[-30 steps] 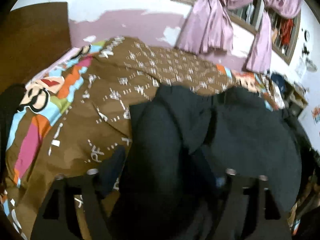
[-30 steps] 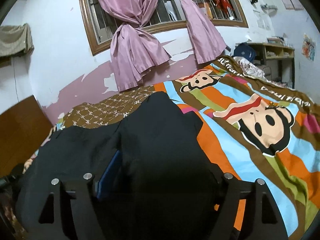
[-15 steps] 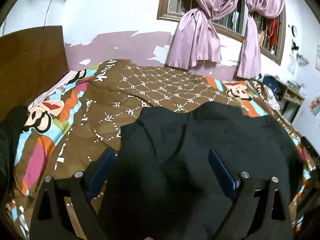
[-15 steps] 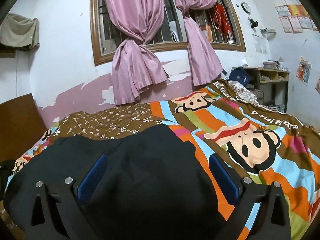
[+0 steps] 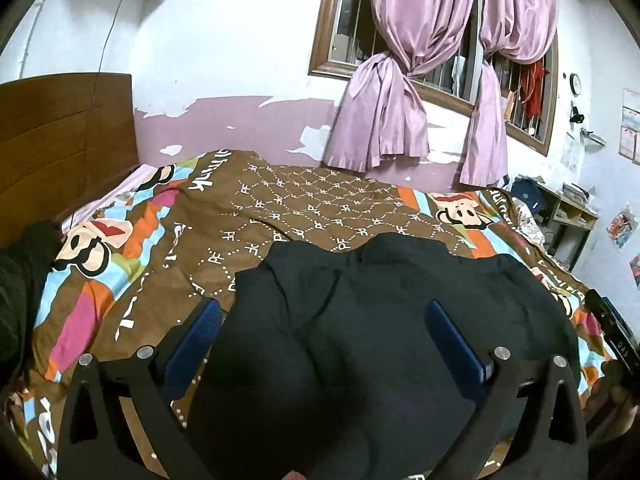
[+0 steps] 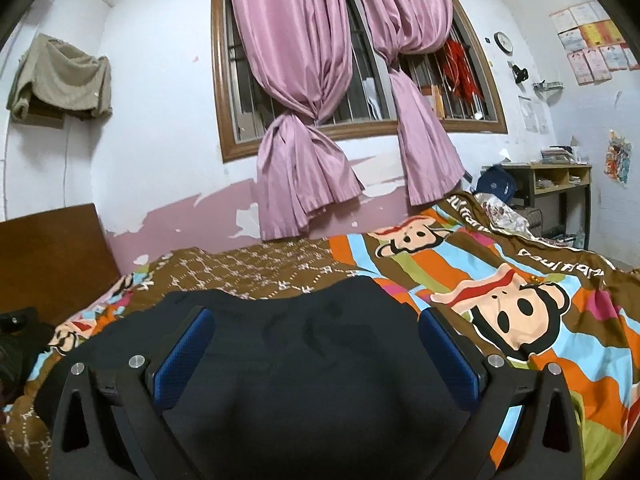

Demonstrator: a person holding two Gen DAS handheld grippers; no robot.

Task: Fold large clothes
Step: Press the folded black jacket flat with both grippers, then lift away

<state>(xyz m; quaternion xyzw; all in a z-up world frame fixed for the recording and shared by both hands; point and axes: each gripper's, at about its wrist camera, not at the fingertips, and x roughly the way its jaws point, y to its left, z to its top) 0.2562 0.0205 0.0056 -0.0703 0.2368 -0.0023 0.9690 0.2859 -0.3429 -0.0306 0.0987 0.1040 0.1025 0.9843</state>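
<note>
Left wrist: black garment [image 5: 360, 320] rumpled (folds overlapping) on bedspread [image 5: 280, 208], both tools wide apart, unladen.

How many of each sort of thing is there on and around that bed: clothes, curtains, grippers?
Black garments on the bed: 1
Pink curtains at the window: 2
Grippers, both open above the garment: 2, left gripper, right gripper
Cartoon bedspreads: 1
Wall clocks: 1
Total: 7
</note>
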